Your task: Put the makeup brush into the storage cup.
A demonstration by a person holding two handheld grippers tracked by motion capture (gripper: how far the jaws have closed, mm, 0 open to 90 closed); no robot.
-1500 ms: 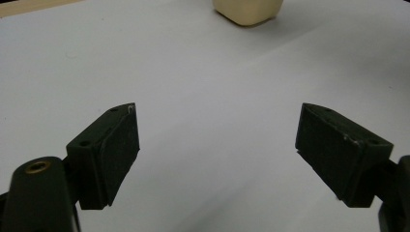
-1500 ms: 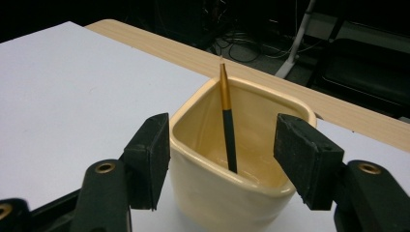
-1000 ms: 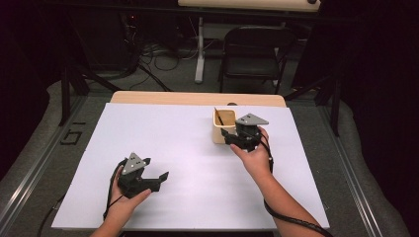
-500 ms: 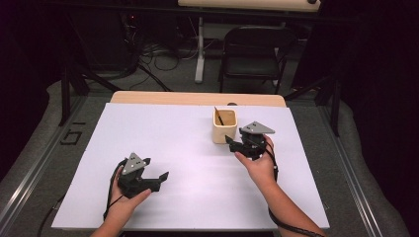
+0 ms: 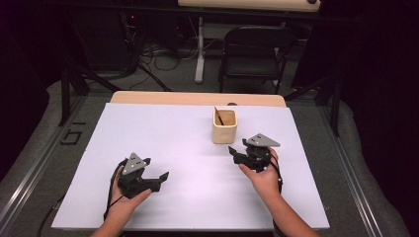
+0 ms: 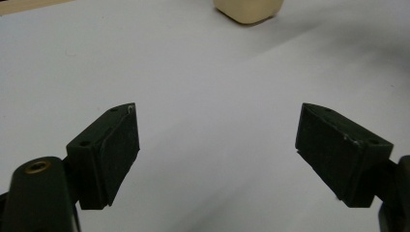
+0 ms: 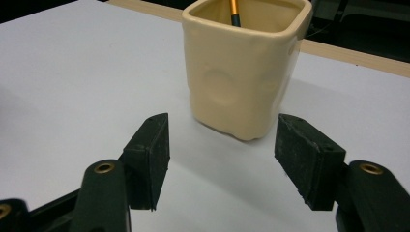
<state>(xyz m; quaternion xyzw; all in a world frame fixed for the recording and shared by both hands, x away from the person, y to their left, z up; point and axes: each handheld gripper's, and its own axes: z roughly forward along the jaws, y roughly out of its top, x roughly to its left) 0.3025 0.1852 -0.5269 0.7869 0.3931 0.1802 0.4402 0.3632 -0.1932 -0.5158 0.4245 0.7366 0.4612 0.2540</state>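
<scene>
Forearms: two seen entering from the near edge in the high view, each hand wrapped round a gripper.
Left gripper [image 5: 157,177]: held low over the near-left part of the sheet, jaws pointed toward the middle. Jaws spread wide in the left gripper view, nothing betw. them, only bare sheet seen in the gap.
Cables: a black lead is seen trailing from each gripper back along the wrist.
White sheet [image 5: 163,133]: spread over most of the table top, matte, unmarked.
Right gripper [image 5: 236,152]: held over the right half of the sheet, just on the near side of the cup, grey three-cornered plate on top. Jaws parted, nothing pinched; in the right gripper view the cup's base is seen beyond the tips, apart from both pads.
Cup [image 5: 225,129]: cream, squarish w/ rounded corners, upright on the sheet, right of centre, toward the far side. Not touched by either gripper.
Pencil [image 5: 219,116]: dark w/ an orange band, stood slanted inside the cup, leaned on the rim.
Table [image 5: 197,98]: wooden strip left uncovered along the far edge.
Chair [image 5: 253,58]: black, on the floor beyond the table.
</scene>
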